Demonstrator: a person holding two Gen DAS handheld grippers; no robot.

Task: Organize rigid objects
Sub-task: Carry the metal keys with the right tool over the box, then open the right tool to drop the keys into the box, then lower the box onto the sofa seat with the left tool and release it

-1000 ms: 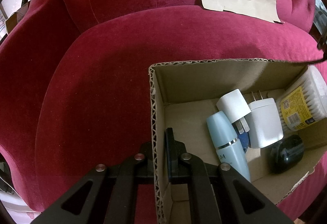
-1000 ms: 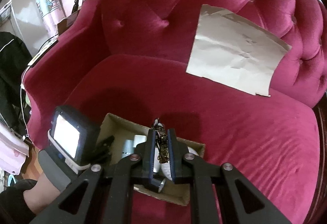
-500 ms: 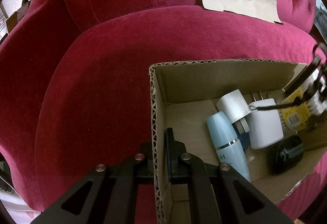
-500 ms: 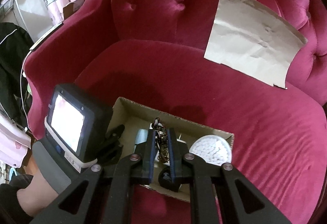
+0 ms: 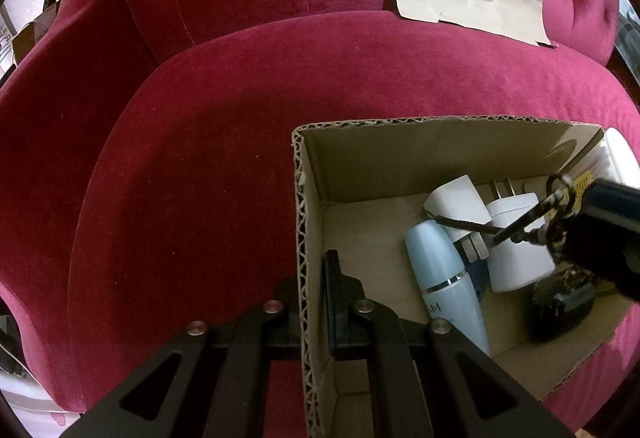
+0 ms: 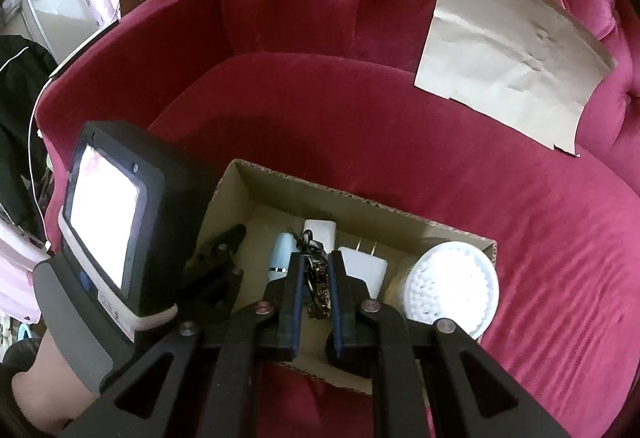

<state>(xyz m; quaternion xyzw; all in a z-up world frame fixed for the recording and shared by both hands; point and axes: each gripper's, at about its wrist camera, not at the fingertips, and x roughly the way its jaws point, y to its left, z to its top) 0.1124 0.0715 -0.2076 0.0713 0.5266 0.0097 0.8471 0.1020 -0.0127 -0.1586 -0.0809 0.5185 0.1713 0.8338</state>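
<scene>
An open cardboard box [image 5: 400,154] sits on the red seat cushion. My left gripper [image 5: 316,270] is shut on the box's left wall, one finger inside and one outside. My right gripper [image 6: 316,274] is shut on a dark metal keychain [image 6: 318,278] and hangs just above the box [image 6: 320,190]. In the left wrist view the right gripper's tip comes in from the right with the keychain [image 5: 556,198] dangling over the white chargers [image 5: 516,246]. Also in the box are a light blue bottle [image 5: 444,278], a black object [image 5: 560,312] and a cotton swab tub [image 6: 452,286].
The red velvet armchair [image 6: 400,126] surrounds the box, with a creased brown paper sheet [image 6: 508,58] leaning on its backrest. The left gripper's screen unit [image 6: 104,222] and a person's hand [image 6: 40,370] stand left of the box. Clothes and cables hang beyond the armrest.
My right gripper has come down toward the box with the keychain and has entered the left wrist view from the right. The left gripper has kept still on the box wall.
</scene>
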